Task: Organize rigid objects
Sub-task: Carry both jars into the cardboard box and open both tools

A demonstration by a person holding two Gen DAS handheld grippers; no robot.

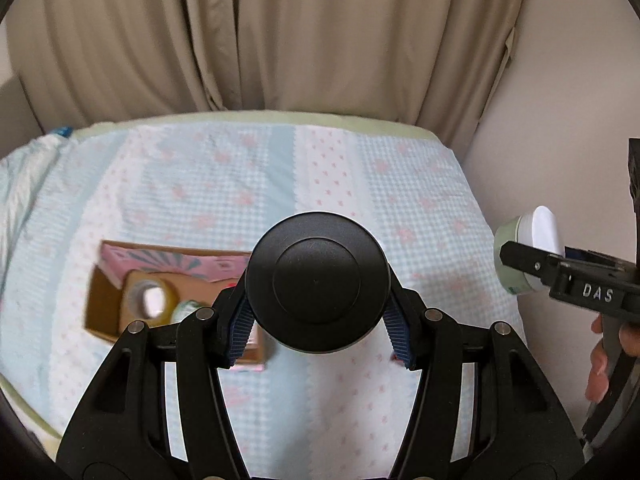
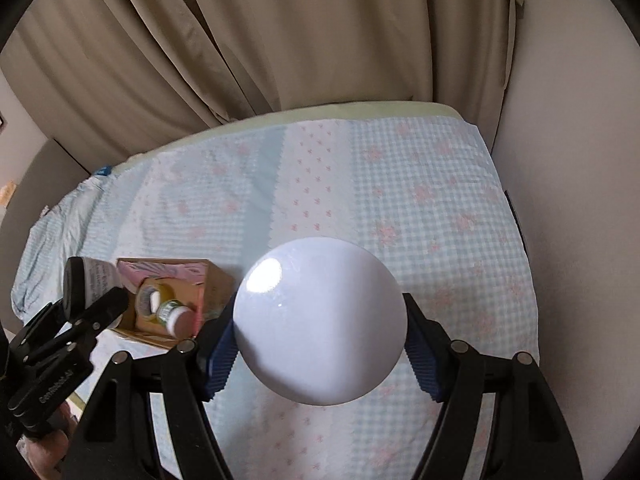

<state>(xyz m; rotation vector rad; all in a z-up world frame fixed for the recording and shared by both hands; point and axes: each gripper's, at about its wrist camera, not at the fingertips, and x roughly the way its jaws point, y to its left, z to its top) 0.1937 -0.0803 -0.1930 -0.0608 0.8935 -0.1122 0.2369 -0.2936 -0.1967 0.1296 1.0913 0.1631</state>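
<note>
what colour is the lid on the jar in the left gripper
Black, on the round jar lid; clearest in the left wrist view.

Beige curtain [image 1: 280, 32] behind bed; checked floral bedspread [image 1: 340, 184]; plain wall [image 2: 568, 160] beside bed.

Both raised above the bed [image 1: 360, 168], the left gripper [image 1: 318, 322] clamps a black-lidded jar [image 1: 318, 280] and the right gripper [image 2: 320, 354] a white-lidded jar [image 2: 320, 320].

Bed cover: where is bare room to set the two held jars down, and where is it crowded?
The bed cover lies bare from the cardboard box to the wall, and back to the curtain. The box, holding tape and a small bottle, is crowded.
</note>
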